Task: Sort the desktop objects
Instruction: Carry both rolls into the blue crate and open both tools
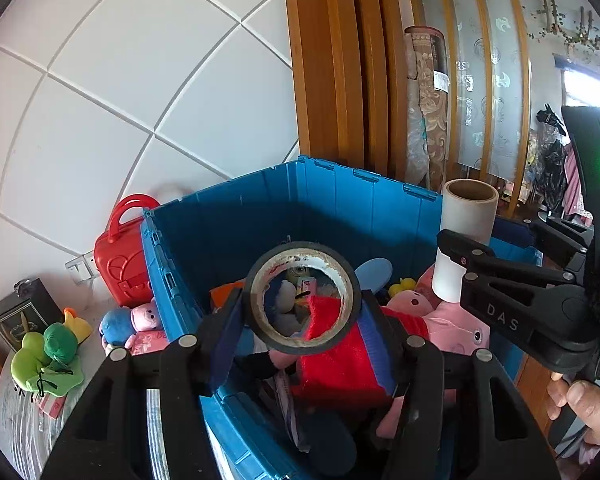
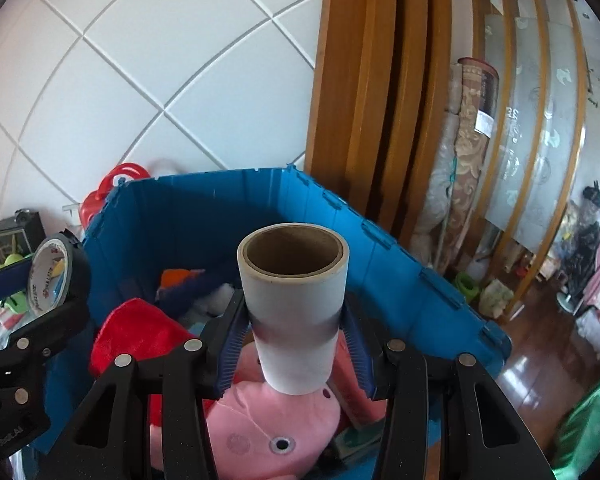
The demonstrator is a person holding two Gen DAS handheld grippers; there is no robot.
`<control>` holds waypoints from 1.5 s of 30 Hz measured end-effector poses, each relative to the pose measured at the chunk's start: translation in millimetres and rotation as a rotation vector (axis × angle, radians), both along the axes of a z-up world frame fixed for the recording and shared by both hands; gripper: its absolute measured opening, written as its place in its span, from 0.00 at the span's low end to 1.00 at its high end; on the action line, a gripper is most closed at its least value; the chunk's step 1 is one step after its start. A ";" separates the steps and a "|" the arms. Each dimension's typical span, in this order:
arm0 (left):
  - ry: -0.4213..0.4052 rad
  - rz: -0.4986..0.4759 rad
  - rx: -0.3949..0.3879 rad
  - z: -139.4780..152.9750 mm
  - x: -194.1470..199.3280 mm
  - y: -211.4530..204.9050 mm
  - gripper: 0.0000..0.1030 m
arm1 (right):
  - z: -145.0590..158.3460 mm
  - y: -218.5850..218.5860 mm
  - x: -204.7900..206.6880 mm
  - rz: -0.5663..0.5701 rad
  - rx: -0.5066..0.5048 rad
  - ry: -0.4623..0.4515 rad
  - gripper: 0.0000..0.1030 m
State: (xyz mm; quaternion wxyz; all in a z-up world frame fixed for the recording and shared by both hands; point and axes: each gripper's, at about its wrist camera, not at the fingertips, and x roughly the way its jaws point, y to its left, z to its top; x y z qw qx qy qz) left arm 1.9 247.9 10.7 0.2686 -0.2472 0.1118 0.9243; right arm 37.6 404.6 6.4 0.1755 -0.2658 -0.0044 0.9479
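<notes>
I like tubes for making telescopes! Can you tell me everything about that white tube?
The white tube looks like cardboard, white outside and brown inside. It is hollow with an open top, and stands nearly upright. The right gripper pinches its lower part between blue-padded fingers, above the blue crate of plush toys.

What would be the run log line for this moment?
left tool: holds black tape roll | right tool: holds cardboard tube | both above blue crate

I see left gripper [image 1: 302,312] pitched downward, jaws partly spread and clamped on a tape roll [image 1: 303,297]. Right gripper [image 2: 296,320] same downward pitch, jaws narrower, pinching a cardboard tube [image 2: 294,308]. Operator's right hand [image 1: 584,408] wraps its handle.
</notes>
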 end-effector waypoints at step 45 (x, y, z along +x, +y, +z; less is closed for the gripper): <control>0.093 0.259 0.096 6.0 17.4 -157.5 0.87 | 26.8 -132.8 29.3 0.119 0.096 0.045 1.00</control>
